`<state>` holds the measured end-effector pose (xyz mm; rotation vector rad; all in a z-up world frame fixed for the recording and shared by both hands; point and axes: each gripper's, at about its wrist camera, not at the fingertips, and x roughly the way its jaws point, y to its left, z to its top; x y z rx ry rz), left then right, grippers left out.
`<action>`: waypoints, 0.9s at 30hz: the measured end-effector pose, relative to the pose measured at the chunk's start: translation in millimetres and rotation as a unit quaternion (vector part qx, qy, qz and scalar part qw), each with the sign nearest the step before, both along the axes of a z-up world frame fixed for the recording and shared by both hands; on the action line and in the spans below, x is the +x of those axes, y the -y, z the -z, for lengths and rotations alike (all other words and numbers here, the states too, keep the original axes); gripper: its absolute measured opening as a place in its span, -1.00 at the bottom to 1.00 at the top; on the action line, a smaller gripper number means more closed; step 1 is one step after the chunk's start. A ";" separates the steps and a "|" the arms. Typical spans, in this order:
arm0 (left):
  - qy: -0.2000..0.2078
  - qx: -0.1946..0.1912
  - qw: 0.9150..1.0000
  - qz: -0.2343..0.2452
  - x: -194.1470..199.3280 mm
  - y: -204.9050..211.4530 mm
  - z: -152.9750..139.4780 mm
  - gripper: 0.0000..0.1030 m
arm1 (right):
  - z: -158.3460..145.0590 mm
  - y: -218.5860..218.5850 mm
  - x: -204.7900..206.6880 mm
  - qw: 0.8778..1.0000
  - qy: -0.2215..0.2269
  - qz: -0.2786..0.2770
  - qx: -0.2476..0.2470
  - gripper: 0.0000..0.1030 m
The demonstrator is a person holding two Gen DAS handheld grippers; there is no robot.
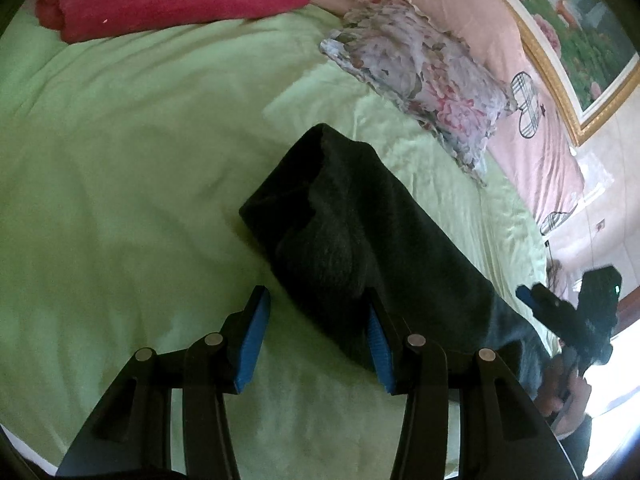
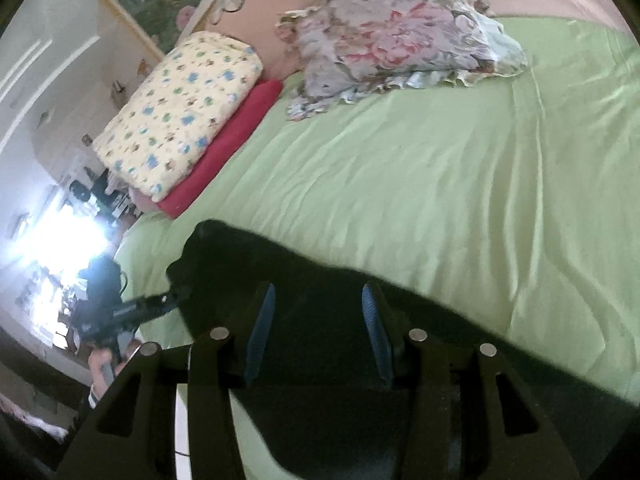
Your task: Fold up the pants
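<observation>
My left gripper [image 1: 316, 336] has its 2 blue pads [image 1: 252, 344] spread wide, nothing between them but green sheet [image 1: 120, 140] on one side and dark cloth on the other. The right-hand pad sits at the near edge of the pants [image 1: 360, 232], touching or just over the fabric – I cannot tell which. The other pad hangs over bare sheet.

My right gripper [image 2: 318, 332] is also spread open, both pads over the pants [image 2: 320, 280] with the dark cloth filling the gap beneath them (whether the tips press into it I cannot tell). In the left view the right gripper [image 1: 536, 300] shows at the far end of the same garment, held by a hand [image 1: 568, 396]; in the right view the left gripper [image 2: 176, 296] shows at the opposite end.

The pants lie as a long dark band across the sheet, folded lengthwise into a narrow strip, one end rumpled and slightly raised.

Farther out – a floral pillow [image 1: 424, 80] rests against the pink headboard [image 1: 532, 120]. A red blanket [image 2: 224, 148] lies near the bed's edge with a yellow spotted quilt [image 2: 180, 112] stacked on top. A gold-framed picture [image 1: 568, 40] hangs above the headboard.
</observation>
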<state>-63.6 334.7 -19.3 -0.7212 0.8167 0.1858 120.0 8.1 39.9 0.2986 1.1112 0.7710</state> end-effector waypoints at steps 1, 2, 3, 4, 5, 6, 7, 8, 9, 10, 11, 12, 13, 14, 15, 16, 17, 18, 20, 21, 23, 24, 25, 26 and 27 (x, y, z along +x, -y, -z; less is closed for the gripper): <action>0.000 0.001 1.000 0.002 1.9 -1.1 0.7 -0.08 | 2.2 -3.1 5.7 1.000 -0.005 0.000 -0.005 -0.09; 0.001 0.002 1.000 0.004 3.1 -1.8 1.2 -0.11 | 4.3 -6.1 10.3 1.000 -0.008 0.000 -0.010 -0.09; 0.000 0.005 1.000 0.006 6.6 -3.5 1.5 -0.18 | 7.0 -10.5 16.2 1.000 -0.012 -0.002 -0.018 -0.09; 0.000 0.007 1.000 0.007 9.1 -4.2 1.6 -0.20 | 10.3 -14.8 21.8 1.000 -0.017 -0.006 -0.025 -0.09; -0.002 0.010 1.000 0.010 12.8 -5.8 2.2 -0.22 | 13.5 -18.6 26.2 0.999 -0.020 -0.010 -0.030 -0.09; -0.004 0.012 1.000 0.010 16.1 -7.3 2.7 -0.25 | 17.3 -22.9 30.9 0.999 -0.023 -0.015 -0.035 -0.09; -0.005 0.013 1.000 0.010 18.6 -8.0 3.4 -0.26 | 21.8 -28.0 36.7 0.999 -0.029 -0.021 -0.041 -0.09; -0.005 0.012 1.000 0.011 21.5 -9.7 4.4 -0.27 | 26.9 -32.7 42.1 0.998 -0.035 -0.023 -0.050 -0.09; -0.004 0.011 1.000 0.011 24.5 -11.3 5.1 -0.27 | 31.6 -37.2 46.6 0.997 -0.039 -0.024 -0.062 -0.09; -0.003 0.011 1.000 0.012 26.5 -12.7 5.8 -0.27 | 34.8 -40.6 49.6 0.996 -0.042 -0.028 -0.068 -0.09; -0.003 0.010 1.000 0.012 29.8 -14.1 6.4 -0.27 | 39.2 -45.1 52.1 0.995 -0.047 -0.037 -0.075 -0.09; -0.003 0.009 1.000 0.012 32.1 -14.5 6.6 -0.28 | 43.8 -49.4 53.1 0.994 -0.053 -0.046 -0.085 -0.09; -0.002 0.010 1.000 0.012 34.9 -15.2 6.5 -0.28 | 49.4 -54.2 53.7 0.992 -0.061 -0.058 -0.097 -0.09; -0.001 0.012 1.000 0.012 38.7 -15.5 6.2 -0.29 | 55.6 -59.2 52.8 0.989 -0.069 -0.072 -0.109 -0.09; 0.000 0.015 1.000 0.012 42.1 -15.4 5.8 -0.32 | 60.0 -62.4 51.2 0.987 -0.074 -0.083 -0.115 -0.09; 0.002 0.018 1.000 0.012 44.2 -15.1 5.6 -0.34 | 62.1 -64.4 48.9 0.986 -0.071 -0.091 -0.122 -0.10; 0.004 0.021 1.000 0.012 46.8 -14.5 5.1 -0.38 | 61.5 -64.8 48.1 0.985 -0.067 -0.095 -0.124 -0.10; 0.006 0.025 1.000 0.012 49.6 -14.1 4.1 -0.42 | 60.8 -64.7 47.3 0.985 -0.068 -0.100 -0.125 -0.16; 0.012 0.036 0.999 0.013 52.7 -11.7 -0.2 -0.49 | 59.2 -64.6 43.8 0.984 -0.071 -0.112 -0.117 -0.46; 0.018 0.043 0.999 0.012 52.0 -9.5 -5.2 -0.52 | 57.8 -65.5 40.1 0.984 -0.066 -0.118 -0.118 -0.51; 0.030 0.048 0.998 0.007 46.2 -5.6 -15.9 -0.54 | 50.6 -67.4 31.6 0.982 -0.036 -0.124 -0.135 -0.64; 0.041 0.045 0.998 0.002 39.3 -4.6 -24.9 -0.55 | 44.4 -67.5 28.9 0.983 -0.021 -0.119 -0.139 -0.67; 0.054 0.040 0.998 -0.001 31.5 -3.7 -34.2 -0.56 | 37.3 -67.2 27.3 0.984 -0.006 -0.112 -0.139 -0.68; 0.064 0.039 0.997 -0.004 25.4 -2.5 -41.6 -0.56 | 31.4 -65.5 27.5 0.985 0.008 -0.104 -0.140 -0.69; 0.079 0.041 0.996 -0.009 13.3 0.1 -54.4 -0.56 | 23.5 -64.8 28.1 0.986 0.024 -0.094 -0.137 -0.70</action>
